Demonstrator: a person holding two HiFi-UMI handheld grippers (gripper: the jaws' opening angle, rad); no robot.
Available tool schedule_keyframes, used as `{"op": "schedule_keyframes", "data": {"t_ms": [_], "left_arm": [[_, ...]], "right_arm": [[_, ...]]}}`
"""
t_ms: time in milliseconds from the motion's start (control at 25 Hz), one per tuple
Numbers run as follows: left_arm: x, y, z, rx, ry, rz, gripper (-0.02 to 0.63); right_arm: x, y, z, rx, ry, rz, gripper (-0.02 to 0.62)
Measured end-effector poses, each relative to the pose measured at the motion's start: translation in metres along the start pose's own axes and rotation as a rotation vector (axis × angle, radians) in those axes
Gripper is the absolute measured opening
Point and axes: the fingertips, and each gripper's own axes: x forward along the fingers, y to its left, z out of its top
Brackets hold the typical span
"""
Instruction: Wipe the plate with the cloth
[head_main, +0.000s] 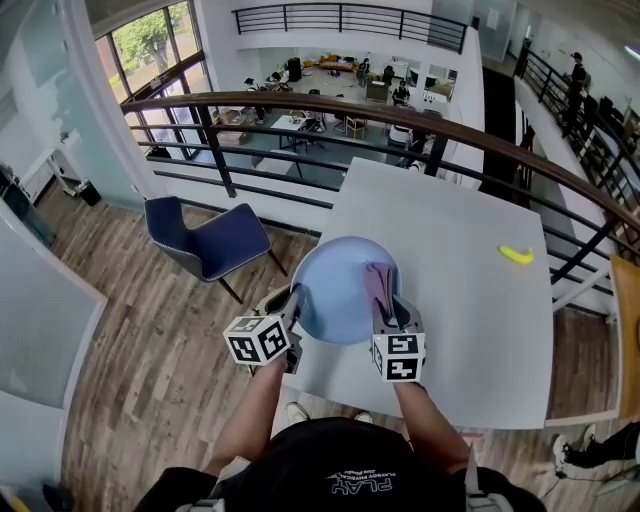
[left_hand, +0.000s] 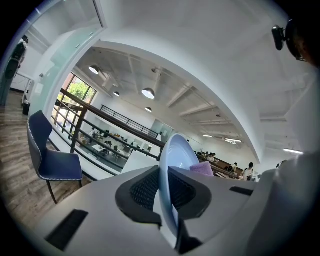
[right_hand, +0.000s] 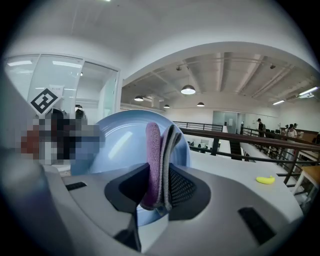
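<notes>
We hold the pale blue plate (head_main: 335, 285) tilted up on edge over the near left corner of the white worktop (head_main: 450, 230). Our left gripper (head_main: 289, 303) is clamped on the plate's left rim. Our right gripper (head_main: 386, 306) pinches a folded purple cloth (head_main: 378, 280) in front of the plate's right side. A yellow banana (head_main: 516, 254) lies well right of the plate, a blue chair (head_main: 205, 240) stands left of it, and a railing (head_main: 330, 105) runs beyond.

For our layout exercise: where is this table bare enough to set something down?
Bare: the table beyond the plate, up to the railing, and its right side around the yellow object. Crowded: near-left edge: left gripper, right gripper, cloth.
</notes>
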Motion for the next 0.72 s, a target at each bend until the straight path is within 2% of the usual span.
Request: {"op": "schedule_keyframes", "data": {"t_ms": [160,360,520,720], "left_arm": [[-0.001,-0.003,0.0,0.009,0.004,0.002,0.037],[-0.003,0.001,-0.005,0.019,0.014,0.028,0.037],[-0.004,0.004,-0.006,0.031,0.014,0.042,0.035],[-0.002,0.002,-0.009,0.023,0.016,0.037,0.034]], "right_arm": [[-0.002,-0.012,-0.001,0.012,0.001,-0.02,0.103],[-0.004,-0.003,-0.004,0.004,-0.011,-0.012,0.103],[-0.011,0.021,0.0,-0.015,-0.055,0.039,0.103],[-0.02,0.065,0.005,-0.032,-0.066,0.163,0.104]]}}
